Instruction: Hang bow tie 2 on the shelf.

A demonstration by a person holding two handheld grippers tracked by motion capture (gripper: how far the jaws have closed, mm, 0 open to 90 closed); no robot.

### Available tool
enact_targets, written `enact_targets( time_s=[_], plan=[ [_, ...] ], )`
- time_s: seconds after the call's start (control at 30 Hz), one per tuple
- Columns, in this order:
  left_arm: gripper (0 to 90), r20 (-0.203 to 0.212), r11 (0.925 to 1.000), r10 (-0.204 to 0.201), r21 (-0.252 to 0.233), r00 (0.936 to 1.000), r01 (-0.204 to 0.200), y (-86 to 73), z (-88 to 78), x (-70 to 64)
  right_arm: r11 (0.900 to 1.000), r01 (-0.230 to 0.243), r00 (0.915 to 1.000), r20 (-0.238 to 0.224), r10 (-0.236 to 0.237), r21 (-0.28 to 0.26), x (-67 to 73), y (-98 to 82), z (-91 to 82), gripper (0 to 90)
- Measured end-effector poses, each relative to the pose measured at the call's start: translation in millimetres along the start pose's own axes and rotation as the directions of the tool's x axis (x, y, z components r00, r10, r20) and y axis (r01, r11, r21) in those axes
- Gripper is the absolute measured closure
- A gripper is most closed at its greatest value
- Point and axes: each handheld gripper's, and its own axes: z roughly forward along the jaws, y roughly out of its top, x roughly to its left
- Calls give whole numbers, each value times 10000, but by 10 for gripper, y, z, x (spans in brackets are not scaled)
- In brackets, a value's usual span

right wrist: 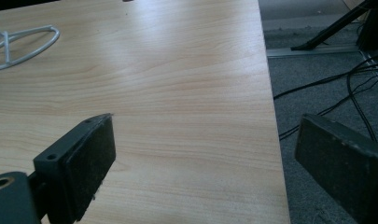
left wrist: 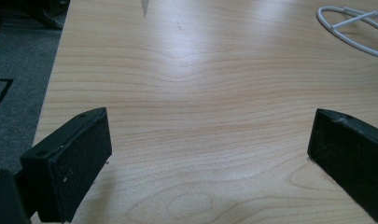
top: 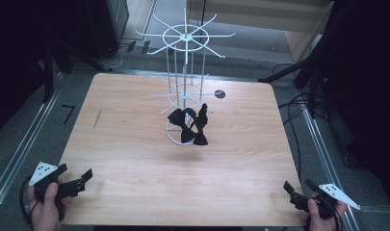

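Both claws were found spread wide, with nothing held between the jaws. Left claw (top: 77,180) was held in a hand (top: 45,204) at the near left corner of the table (top: 135,159), jaws aimed inward over the wood. In the left gripper view its jaws stood well apart above bare tabletop, with no thing between them. Right claw (top: 298,188) was held in the other hand (top: 320,214) at the near right corner; in the right gripper view one jaw was seen over the wood and the other out past the table edge, above grey floor (right wrist: 317,84) and black cables (right wrist: 345,93).

White wire rack (top: 185,72) was noted upright at the middle of the table, toward the far side, well apart from both claws. Two tiers of spokes were carried on thin posts above a ring base (top: 173,137). Black bow ties (top: 190,126) were seen bunched at the foot of the rack, over the ring base; whether hung or lying could not be told. A small dark disc (top: 220,94) lay to the right of the rack. Bare wood lay between claws and rack, with no thing in the way.
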Motion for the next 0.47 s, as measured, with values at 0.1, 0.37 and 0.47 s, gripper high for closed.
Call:
enact_targets(
  time_s=[0.1,0.37,0.47],
  plan=[
    [0,8,10000,-11,-4,10000,11,0,0,2,10000,-25,10000,7,25,40,2,1,3,52],
    [0,29,9999,-152,-71,9999,153,-3,-1,11,10000,42,10000,47,-43,80,2,4,11,53],
    [0,53,9999,-119,-13,9999,119,0,3,10,10000,36,10000,62,-36,78,0,4,13,53]
  ],
)
